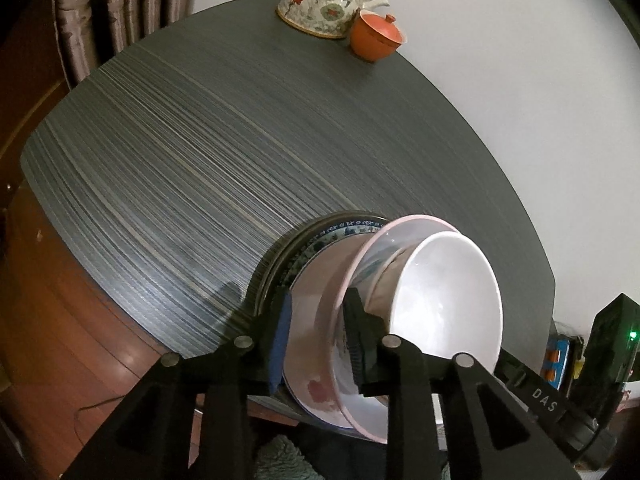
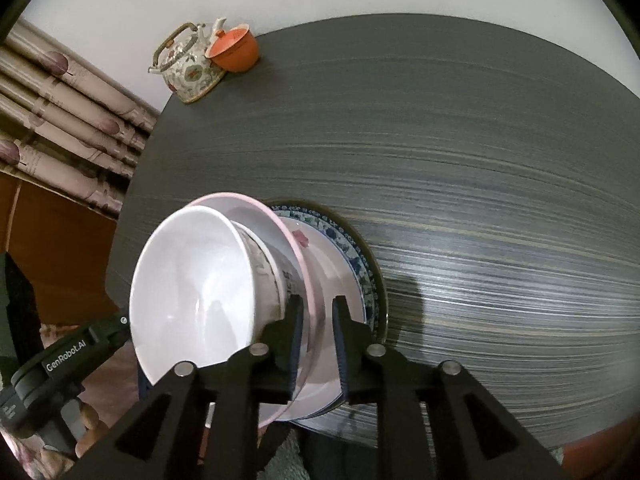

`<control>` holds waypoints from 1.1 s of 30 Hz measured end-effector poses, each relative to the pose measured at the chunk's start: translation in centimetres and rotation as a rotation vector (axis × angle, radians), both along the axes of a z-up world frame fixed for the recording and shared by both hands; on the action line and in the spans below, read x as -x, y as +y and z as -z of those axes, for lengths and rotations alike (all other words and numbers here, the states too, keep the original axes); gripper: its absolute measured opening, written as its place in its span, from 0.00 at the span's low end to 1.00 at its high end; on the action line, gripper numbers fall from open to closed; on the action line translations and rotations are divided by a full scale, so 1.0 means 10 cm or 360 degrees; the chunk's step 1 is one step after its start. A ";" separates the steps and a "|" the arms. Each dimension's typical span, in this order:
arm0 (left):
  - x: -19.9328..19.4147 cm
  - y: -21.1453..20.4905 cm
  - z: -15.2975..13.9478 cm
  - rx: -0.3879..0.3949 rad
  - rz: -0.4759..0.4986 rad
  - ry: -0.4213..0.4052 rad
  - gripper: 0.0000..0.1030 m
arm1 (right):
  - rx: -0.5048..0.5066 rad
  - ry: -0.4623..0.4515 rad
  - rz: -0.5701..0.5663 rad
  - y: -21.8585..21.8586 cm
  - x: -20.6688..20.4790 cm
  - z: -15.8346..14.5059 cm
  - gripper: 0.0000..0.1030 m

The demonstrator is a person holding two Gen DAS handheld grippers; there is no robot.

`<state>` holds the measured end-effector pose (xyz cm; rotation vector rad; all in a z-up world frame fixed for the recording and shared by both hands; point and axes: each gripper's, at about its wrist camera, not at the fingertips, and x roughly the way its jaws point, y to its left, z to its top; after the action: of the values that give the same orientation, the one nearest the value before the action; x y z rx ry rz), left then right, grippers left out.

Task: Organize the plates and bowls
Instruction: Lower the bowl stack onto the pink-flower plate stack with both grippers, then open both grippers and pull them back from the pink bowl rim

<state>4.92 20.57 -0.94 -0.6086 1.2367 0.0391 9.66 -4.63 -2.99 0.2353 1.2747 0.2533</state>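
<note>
The dark wood-grain table carries a nested stack at its near edge, and both grippers hold that stack from opposite sides. To do this step well, I judge the two hands should move as one, keeping the pile level and lowering it flat well onto the tabletop before either side lets go, since the stack overhangs the near edge and looks tilted in both views.

The stack, from largest down: a dark-rimmed plate at the bottom, a blue-patterned plate on it, then a pink-rimmed bowl with a small red flower mark, and a plain glossy white bowl nested in it. A further patterned bowl seems to sit between the two bowls, mostly hidden.

The left gripper is clamped on the pink-rimmed bowl's wall, one finger inside, one outside. The right gripper pinches the same bowl's rim on the other side.

A floral teapot and an orange lidded cup stand touching at the far edge, well apart from the stack.
</note>
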 end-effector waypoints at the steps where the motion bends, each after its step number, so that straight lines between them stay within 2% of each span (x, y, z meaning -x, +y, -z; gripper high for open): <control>1: 0.01 0.00 -0.02 -0.0004 -0.0001 -0.0004 0.25 | 0.0006 -0.0009 0.0007 -0.01 0.00 -0.02 0.21; 3: 0.03 0.01 -0.06 -0.0016 -0.0007 -0.0011 0.27 | -0.0007 -0.0014 0.0012 -0.03 0.00 -0.07 0.26; 6: 0.07 0.01 -0.14 -0.0014 -0.0007 -0.0038 0.35 | -0.0050 -0.0028 0.0020 -0.09 0.04 -0.14 0.31; 11: 0.17 -0.03 -0.31 -0.0049 -0.0002 -0.0089 0.36 | -0.0076 -0.0047 0.0030 -0.14 0.15 -0.23 0.32; 13: 0.23 -0.05 -0.36 -0.0015 0.0009 -0.0110 0.43 | -0.0092 -0.0020 0.0027 -0.16 0.20 -0.22 0.34; 18: 0.42 -0.16 -0.48 -0.0042 0.0032 -0.0133 0.47 | -0.0178 0.0089 0.0053 -0.22 0.31 -0.17 0.34; 23: 0.61 -0.30 -0.54 -0.0066 0.0057 -0.0165 0.52 | -0.0166 0.0066 0.0039 -0.24 0.53 -0.17 0.34; 29: 0.79 -0.55 -0.63 -0.0234 0.0122 -0.0245 0.57 | -0.0076 -0.0057 0.0016 -0.21 0.83 -0.18 0.34; 31: 0.83 -0.64 -0.65 -0.0308 0.0150 -0.0282 0.63 | -0.0024 -0.0121 -0.0004 -0.19 0.93 -0.19 0.34; 32: 0.85 -0.69 -0.66 -0.0348 0.0161 -0.0294 0.63 | -0.0006 -0.0141 -0.0017 -0.18 0.97 -0.19 0.36; 33: 0.87 -0.73 -0.65 -0.0379 0.0174 -0.0304 0.64 | 0.0004 -0.0160 -0.0028 -0.16 1.02 -0.19 0.43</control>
<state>-3.74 13.28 5.59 -0.3292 1.0592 0.0350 -0.51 -6.18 -1.13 0.2068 1.1777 0.2752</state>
